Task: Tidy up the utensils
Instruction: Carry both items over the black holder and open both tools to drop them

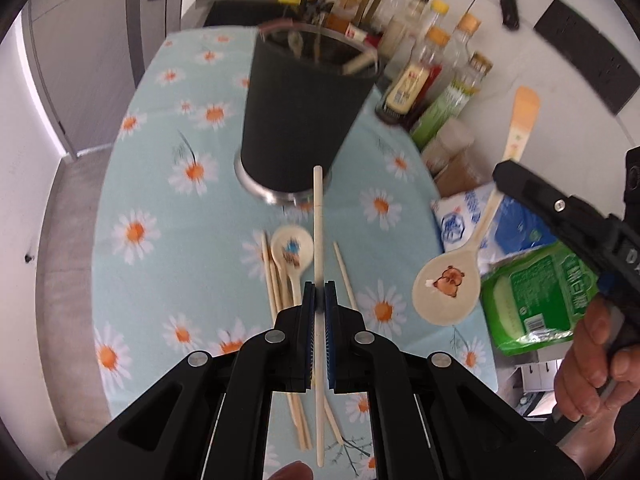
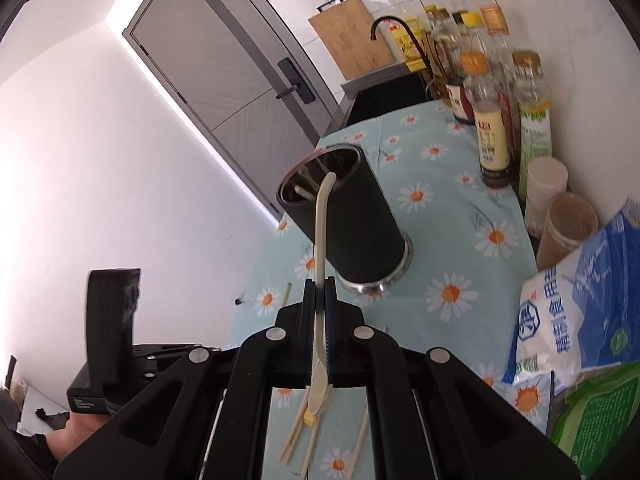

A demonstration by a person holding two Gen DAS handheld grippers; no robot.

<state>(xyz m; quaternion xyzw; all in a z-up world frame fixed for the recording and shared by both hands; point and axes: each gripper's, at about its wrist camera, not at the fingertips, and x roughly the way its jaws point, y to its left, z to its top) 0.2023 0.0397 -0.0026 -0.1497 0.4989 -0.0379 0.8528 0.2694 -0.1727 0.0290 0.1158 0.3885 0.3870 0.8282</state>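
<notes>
Through my left wrist camera, my left tool (image 1: 319, 294) is closed tight on a single pale cream chopstick (image 1: 318, 216), pinched near its middle so the tip points at the base of the tall black cylindrical utensil holder with a steel foot (image 1: 298, 120), which stands toward the far end of the daisy-print counter (image 1: 160, 184). Under the tool, loose wooden chopsticks (image 1: 272, 276) and a small cream spoon with a printed bowl (image 1: 292, 250) lie together in the middle of the counter. Toward the right edge, a large cream spoon with a bear print (image 1: 448, 290) hangs from my right tool (image 1: 505, 178). The chopstick is thin and smooth; I judge it could swivel or slide in the pads, and its tip is low enough to knock the holder's wall rather than clear the rim.

Through my right wrist camera, my right tool (image 2: 319, 292) is clamped on that spoon's handle (image 2: 322, 224), bowl hanging below the pads. The handle tip appears level with the holder's (image 2: 352, 216) rim. Utensils already inside could jam it. Bottles (image 2: 492, 136) crowd the right edge.
</notes>
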